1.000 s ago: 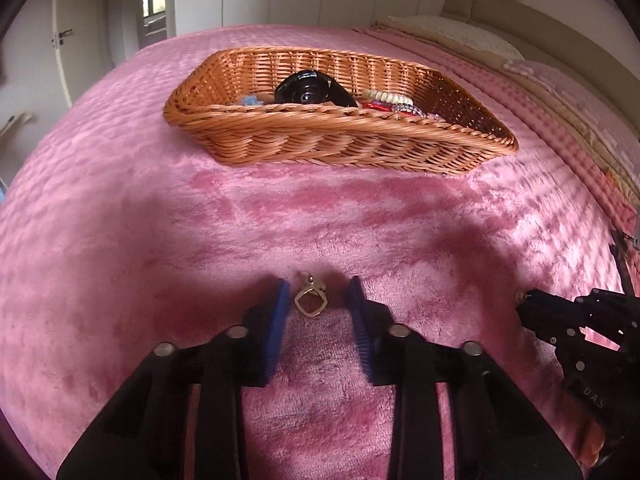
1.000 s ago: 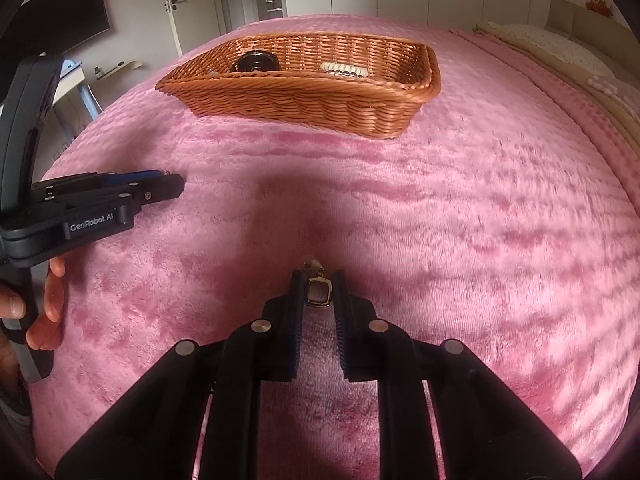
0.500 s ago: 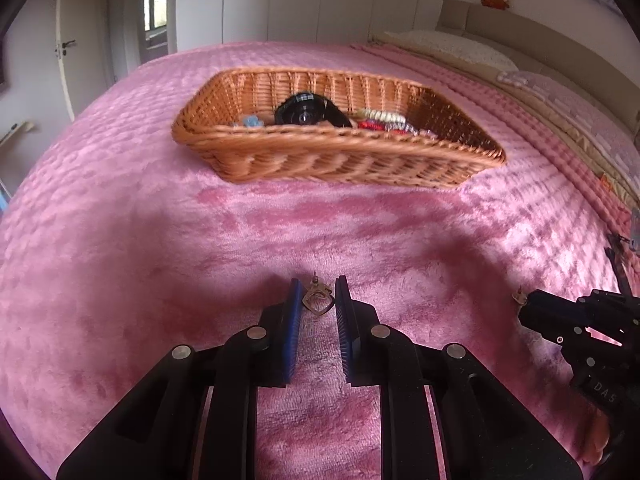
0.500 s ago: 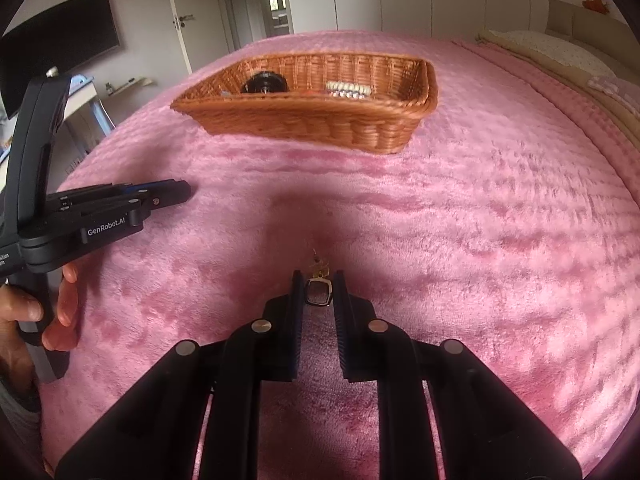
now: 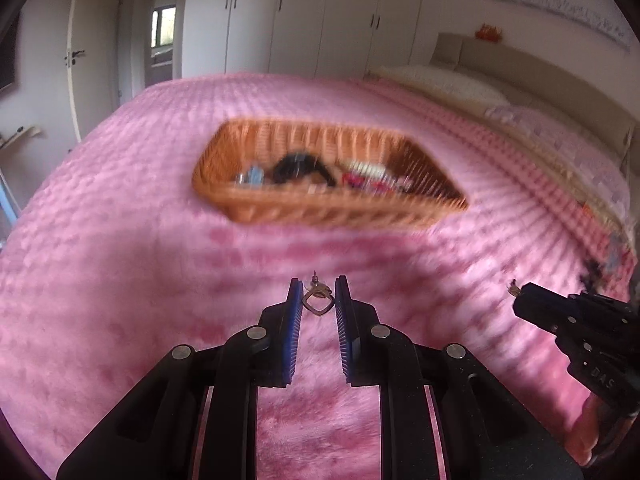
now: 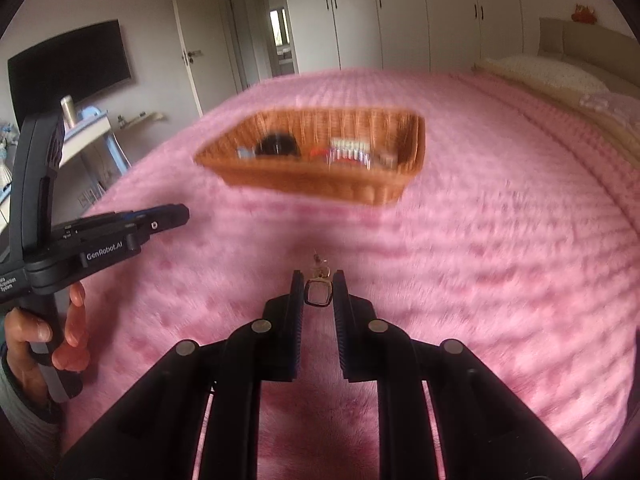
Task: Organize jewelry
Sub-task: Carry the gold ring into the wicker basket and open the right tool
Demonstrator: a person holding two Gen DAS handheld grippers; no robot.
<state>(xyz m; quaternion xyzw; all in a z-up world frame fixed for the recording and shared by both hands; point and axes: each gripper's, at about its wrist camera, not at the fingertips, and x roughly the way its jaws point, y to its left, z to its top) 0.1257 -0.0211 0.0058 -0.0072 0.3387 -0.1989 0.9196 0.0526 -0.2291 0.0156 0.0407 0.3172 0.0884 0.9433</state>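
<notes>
My left gripper [image 5: 318, 298] is shut on a diamond-shaped gold earring [image 5: 318, 303] and holds it above the pink blanket. My right gripper [image 6: 318, 290] is shut on a dark rectangular earring [image 6: 318, 293], also lifted. A wicker basket [image 5: 280, 210] ahead of both holds a black round object [image 5: 298, 166], beads and other jewelry. It also shows in the right wrist view [image 6: 304, 182]. The right gripper appears at the right of the left wrist view [image 5: 520, 300]; the left gripper appears at the left of the right wrist view [image 6: 176, 214].
The pink blanket [image 5: 120, 280] covers the whole bed. Pillows [image 5: 440, 84] and a headboard are at the far right. White wardrobes [image 6: 400, 12], a door and a wall TV [image 6: 68, 68] stand beyond the bed.
My left gripper closed on the gold earring. Both grippers have lifted their earrings off the blanket and are rising; the view is motion-blurred.
</notes>
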